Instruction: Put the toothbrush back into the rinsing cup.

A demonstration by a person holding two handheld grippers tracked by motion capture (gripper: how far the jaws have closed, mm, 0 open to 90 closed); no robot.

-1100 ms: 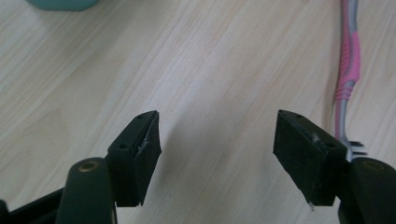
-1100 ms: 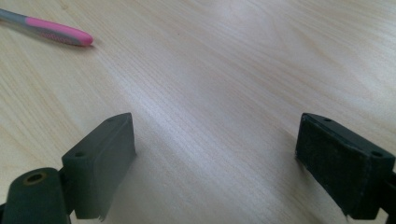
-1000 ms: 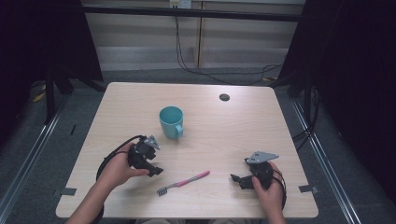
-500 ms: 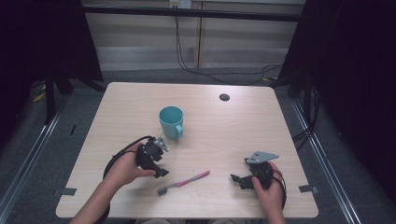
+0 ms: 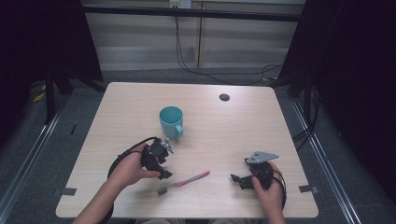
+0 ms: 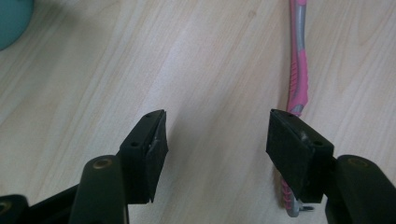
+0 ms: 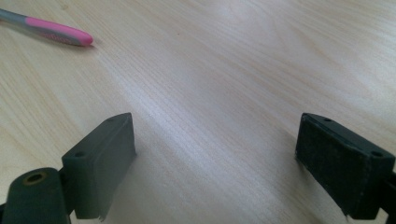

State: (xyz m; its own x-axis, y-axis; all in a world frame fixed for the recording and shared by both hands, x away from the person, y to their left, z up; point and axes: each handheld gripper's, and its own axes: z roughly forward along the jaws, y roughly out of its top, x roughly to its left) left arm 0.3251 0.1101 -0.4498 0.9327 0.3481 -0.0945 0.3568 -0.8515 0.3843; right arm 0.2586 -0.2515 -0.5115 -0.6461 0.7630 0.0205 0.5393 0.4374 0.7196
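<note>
Dark curtains and a pale panelled wall with hanging cables are seen behind a light wooden table [image 5: 140, 107] in the high view. No brand, label or writing can be read anywhere. A teal mug [image 5: 171, 121] is stood near the table's middle, its handle turned toward the person, and a small dark round disc [image 5: 224, 97] is set farther back to the right. A pink and grey toothbrush [image 5: 183, 182] is laid flat near the front edge, bristle end to the left. The left gripper [image 5: 161, 164] is held in the left hand [image 5: 130, 165] just beside the bristle end; the right gripper [image 5: 240, 178] is held in the right hand [image 5: 268, 189], well apart from the brush, with a grey three-cornered plate on top.

From the left gripper view, the left gripper [image 6: 217, 140] is shown spread wide and empty above bare wood. The toothbrush [image 6: 297, 60] is seen running past the right-hand jaw, partly hidden behind it, and a teal edge of the mug [image 6: 11, 18] is caught at the upper left corner.

From the right gripper view, the right gripper [image 7: 217, 158] is likewise shown released, nothing between its jaws, and the toothbrush's pink handle tip [image 7: 51, 30] is seen at the upper left.
</note>
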